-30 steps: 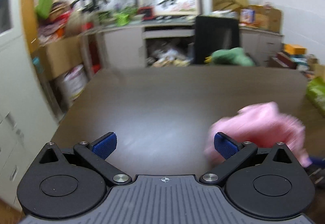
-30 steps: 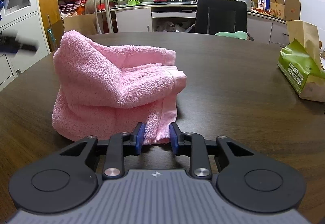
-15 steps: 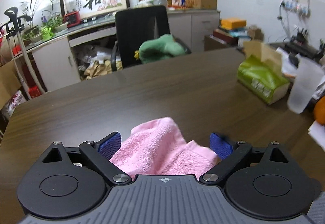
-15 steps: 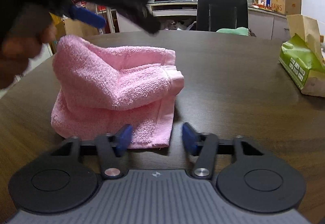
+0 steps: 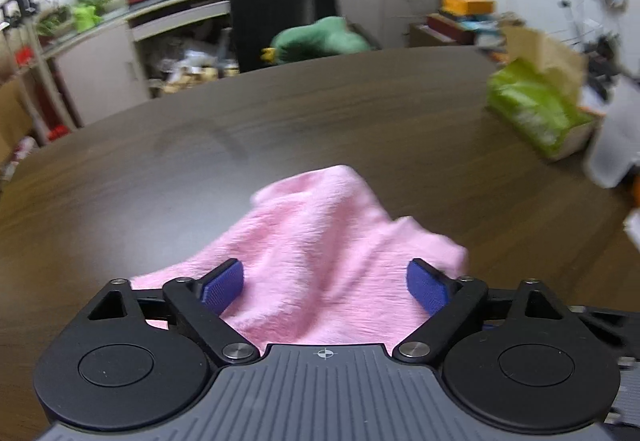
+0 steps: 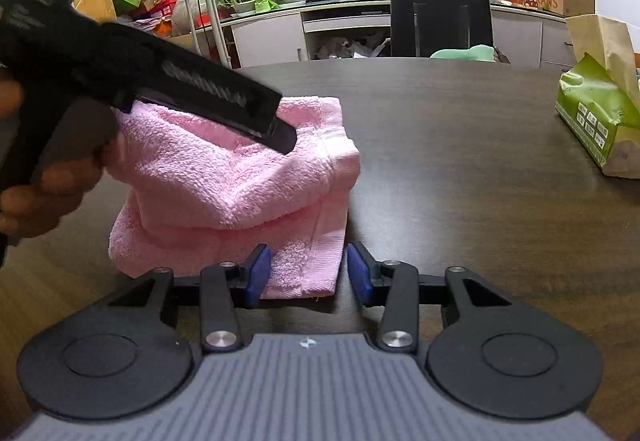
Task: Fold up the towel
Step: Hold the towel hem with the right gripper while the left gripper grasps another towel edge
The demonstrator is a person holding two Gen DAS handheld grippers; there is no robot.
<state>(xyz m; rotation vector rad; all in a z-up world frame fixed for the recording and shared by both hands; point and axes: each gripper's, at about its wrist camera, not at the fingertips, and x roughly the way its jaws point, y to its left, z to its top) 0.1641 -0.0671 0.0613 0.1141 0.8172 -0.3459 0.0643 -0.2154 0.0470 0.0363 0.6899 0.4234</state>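
Observation:
A pink towel (image 6: 224,177) lies folded in a loose hump on the dark wooden table (image 6: 460,181). My right gripper (image 6: 308,273) sits low at the towel's near right corner. Its jaws are opening, with the corner lying between the blue pads (image 6: 358,273), which do not press on it. In the left wrist view, my left gripper (image 5: 324,287) hovers over the towel (image 5: 320,217), tilted down. Its jaws stand wide and are closing, straddling the hump without pinching it. A hand (image 6: 48,181) holds that gripper's black body (image 6: 192,85) above the towel's far left part.
A green tissue pack (image 6: 592,121) with a brown paper bag behind it lies on the table's right side, and a translucent cup (image 5: 612,145) stands near it. A black chair (image 6: 440,21) holding a green plush (image 5: 320,39) stands at the far edge, before cluttered cabinets.
My left gripper swung in from the left and came down over the towel, its jaws narrowing a little. My right gripper let go of the towel's near corner and its jaws spread.

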